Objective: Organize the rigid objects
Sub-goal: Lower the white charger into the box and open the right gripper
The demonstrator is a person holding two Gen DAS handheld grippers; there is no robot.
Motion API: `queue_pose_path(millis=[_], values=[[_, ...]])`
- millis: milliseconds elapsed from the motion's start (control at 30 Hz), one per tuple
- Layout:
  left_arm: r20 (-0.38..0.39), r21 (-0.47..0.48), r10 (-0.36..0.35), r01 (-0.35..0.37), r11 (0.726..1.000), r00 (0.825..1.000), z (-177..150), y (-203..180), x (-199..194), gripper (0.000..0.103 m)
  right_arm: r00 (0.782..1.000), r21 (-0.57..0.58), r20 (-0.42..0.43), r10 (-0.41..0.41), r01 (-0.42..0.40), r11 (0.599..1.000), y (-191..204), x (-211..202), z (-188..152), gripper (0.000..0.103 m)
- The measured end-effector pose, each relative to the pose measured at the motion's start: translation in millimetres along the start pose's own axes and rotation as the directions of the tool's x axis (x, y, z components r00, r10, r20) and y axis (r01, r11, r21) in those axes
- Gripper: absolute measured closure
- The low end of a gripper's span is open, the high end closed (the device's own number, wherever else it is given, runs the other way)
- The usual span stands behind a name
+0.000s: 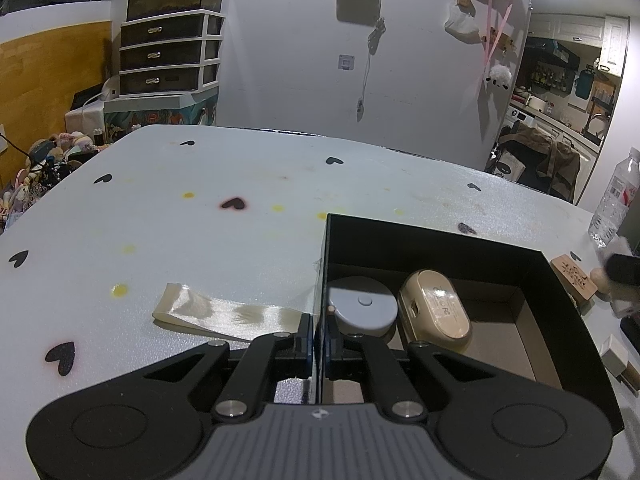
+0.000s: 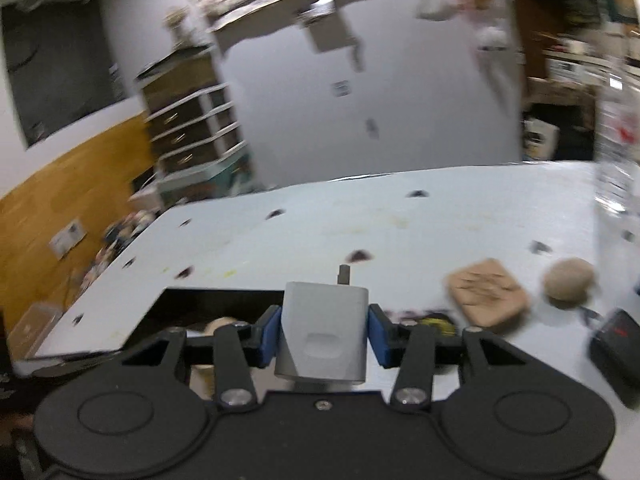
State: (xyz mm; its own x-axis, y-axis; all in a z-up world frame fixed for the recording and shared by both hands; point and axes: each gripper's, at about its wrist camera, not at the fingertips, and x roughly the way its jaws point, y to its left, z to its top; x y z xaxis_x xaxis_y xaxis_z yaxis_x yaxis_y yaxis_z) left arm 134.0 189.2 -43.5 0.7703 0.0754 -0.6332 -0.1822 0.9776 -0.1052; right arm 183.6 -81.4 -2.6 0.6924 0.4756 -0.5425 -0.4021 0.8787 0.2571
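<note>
Black box (image 1: 440, 240); white table (image 1: 200, 220), black hearts; grey charger (image 2: 322, 332); beige case (image 1: 436, 308).

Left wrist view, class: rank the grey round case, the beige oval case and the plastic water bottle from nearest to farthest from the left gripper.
1. Grey round case, in the box, just beyond the left gripper.
2. Beige oval case, in the box, further right.
3. Plastic water bottle, far right.

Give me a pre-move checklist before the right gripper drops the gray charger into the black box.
1. Right gripper holds the charger between its pads: ok.
2. Left gripper clamps the box wall: ok.
3. Free floor space in the box beside the gray disc and beige case: ok.
4. Charger above the box opening: cannot tell, right view is blurred.
5. Wooden block clear of the path: ok.
</note>
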Motion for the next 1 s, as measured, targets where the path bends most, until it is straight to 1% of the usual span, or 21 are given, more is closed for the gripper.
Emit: queue_pose_path(millis=[100, 267, 400, 467, 567, 700, 867, 933, 1000], values=[[-0.001, -0.004, -0.004, 0.004, 1.000, 1.000, 0, 1, 0, 0.098, 0.998, -0.047, -0.058, 0.028, -0.031, 0.998, 20, 16, -1, 0.056], [0.000, -0.007, -0.010, 0.010, 1.000, 1.000, -1, 1, 0, 0.098, 0.993, -0.104, -0.111, 0.033, -0.045, 0.994, 42, 38, 0, 0.056], [-0.002, -0.007, -0.014, 0.014, 1.000, 1.000, -1, 2, 0, 0.098, 0.988, -0.141, -0.151, -0.010, -0.011, 0.990, 50, 57, -1, 0.056], [-0.001, -0.009, -0.017, 0.017, 1.000, 1.000, -1, 2, 0, 0.098, 0.985, -0.144, -0.169, -0.033, 0.009, 0.990, 51, 66, -2, 0.056], [0.000, -0.012, -0.019, 0.019, 1.000, 1.000, -1, 3, -1, 0.097, 0.981, -0.140, -0.189, -0.046, 0.019, 0.990, 53, 78, -1, 0.056], [0.000, -0.012, -0.021, 0.021, 1.000, 1.000, -1, 4, -1, 0.097, 0.976, -0.133, -0.208, -0.058, 0.030, 0.991, 55, 88, -1, 0.056], [0.000, -0.013, -0.025, 0.025, 1.000, 1.000, -1, 4, -1, 0.097, 0.976, -0.134, -0.204, -0.071, 0.044, 0.990, 57, 90, 1, 0.056], [0.000, -0.014, -0.026, 0.026, 1.000, 1.000, -1, 4, -1, 0.097, 0.977, -0.133, -0.196, -0.081, 0.055, 0.990, 57, 89, 3, 0.050], [0.000, -0.014, -0.027, 0.027, 1.000, 1.000, -1, 4, -1, 0.097, 0.978, -0.129, -0.192, -0.084, 0.059, 0.990, 55, 87, 4, 0.050]])
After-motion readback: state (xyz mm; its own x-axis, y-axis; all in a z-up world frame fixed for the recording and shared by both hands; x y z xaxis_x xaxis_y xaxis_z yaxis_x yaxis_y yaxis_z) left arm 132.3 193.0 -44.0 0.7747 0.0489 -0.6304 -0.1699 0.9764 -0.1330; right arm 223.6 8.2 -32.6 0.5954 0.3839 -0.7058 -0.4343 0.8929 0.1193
